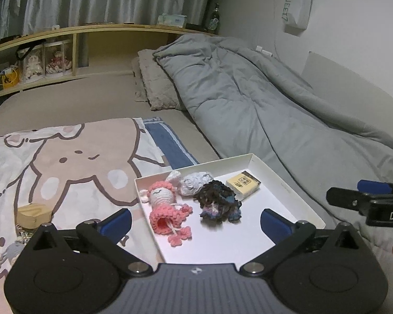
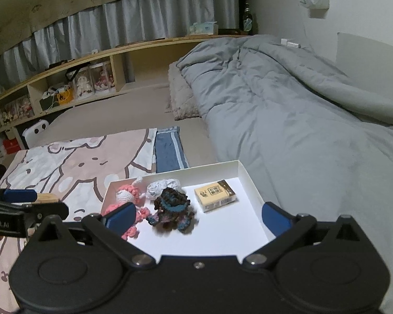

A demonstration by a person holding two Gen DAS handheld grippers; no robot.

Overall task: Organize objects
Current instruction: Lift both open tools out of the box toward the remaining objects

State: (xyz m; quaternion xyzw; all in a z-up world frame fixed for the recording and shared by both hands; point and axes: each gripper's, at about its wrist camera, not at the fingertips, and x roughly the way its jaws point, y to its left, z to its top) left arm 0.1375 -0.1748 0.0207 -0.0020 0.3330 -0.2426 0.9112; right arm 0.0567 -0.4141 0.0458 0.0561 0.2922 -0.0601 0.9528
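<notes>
A white shallow box (image 1: 288,183) (image 2: 251,180) lies on the bed. In it are a pink crochet doll (image 1: 165,204) (image 2: 127,195), a white crochet piece (image 1: 194,181) (image 2: 159,187), a dark blue-brown crochet piece (image 1: 218,202) (image 2: 171,208) and a small yellow box (image 1: 242,184) (image 2: 214,195). My left gripper (image 1: 195,221) is open and empty over the near part of the box. My right gripper (image 2: 196,216) is open and empty over the box too. A small wooden box (image 1: 34,214) (image 2: 48,197) lies on the cartoon blanket left of the white box.
The cartoon blanket (image 1: 65,162) (image 2: 73,162) covers the bed's near left. A grey duvet (image 1: 262,99) (image 2: 288,104) is piled on the right, with a fuzzy pillow (image 1: 154,83) behind. A wooden shelf (image 1: 65,52) with dolls runs along the back.
</notes>
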